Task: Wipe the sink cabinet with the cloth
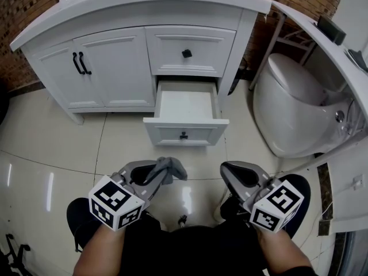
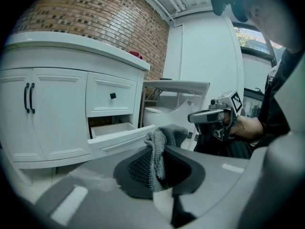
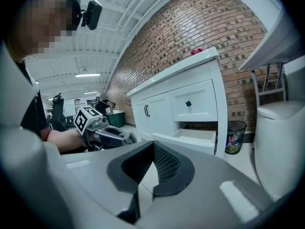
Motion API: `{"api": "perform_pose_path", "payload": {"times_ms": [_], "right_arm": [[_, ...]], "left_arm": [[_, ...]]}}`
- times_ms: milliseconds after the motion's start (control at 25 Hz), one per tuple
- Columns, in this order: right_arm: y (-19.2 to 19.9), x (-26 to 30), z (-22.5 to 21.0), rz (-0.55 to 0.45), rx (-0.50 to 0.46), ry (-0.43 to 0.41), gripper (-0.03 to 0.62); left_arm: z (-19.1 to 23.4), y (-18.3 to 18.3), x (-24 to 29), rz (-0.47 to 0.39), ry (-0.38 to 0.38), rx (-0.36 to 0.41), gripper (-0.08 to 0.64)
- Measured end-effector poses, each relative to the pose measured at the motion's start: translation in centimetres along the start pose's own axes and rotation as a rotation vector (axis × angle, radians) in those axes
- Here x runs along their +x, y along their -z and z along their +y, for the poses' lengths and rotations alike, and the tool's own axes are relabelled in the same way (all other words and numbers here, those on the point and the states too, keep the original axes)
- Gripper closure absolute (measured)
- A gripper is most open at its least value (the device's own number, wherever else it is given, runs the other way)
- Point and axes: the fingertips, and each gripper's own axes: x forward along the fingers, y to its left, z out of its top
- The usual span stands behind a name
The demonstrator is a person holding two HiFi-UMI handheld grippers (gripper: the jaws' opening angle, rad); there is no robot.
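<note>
head view: left gripper (image 1: 148,181) pinches the cloth (image 1: 170,169), low and well short of the cabinet (image 1: 115,68), which lies straight ahead, its lower drawer (image 1: 185,105) open toward it. right gripper (image 1: 240,178) is pressed together, empty, level alongside.

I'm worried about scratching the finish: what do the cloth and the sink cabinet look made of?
The cloth: soft grey knit or microfibre, judging by its nubby weave and limp folds. The cabinet: probably painted wood or board; smooth white finish, faint sheen, moulded panel doors. Its core doesn't show.
</note>
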Motion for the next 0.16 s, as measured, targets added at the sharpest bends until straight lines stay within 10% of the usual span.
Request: {"api": "perform_pose_path", "payload": {"times_ms": [160], "right_arm": [[-0.03, -0.16, 0.08, -0.003, -0.002, 0.002, 0.591]], "left_arm": [[-0.08, -0.18, 0.03, -0.013, -0.003, 0.003, 0.520]]}}
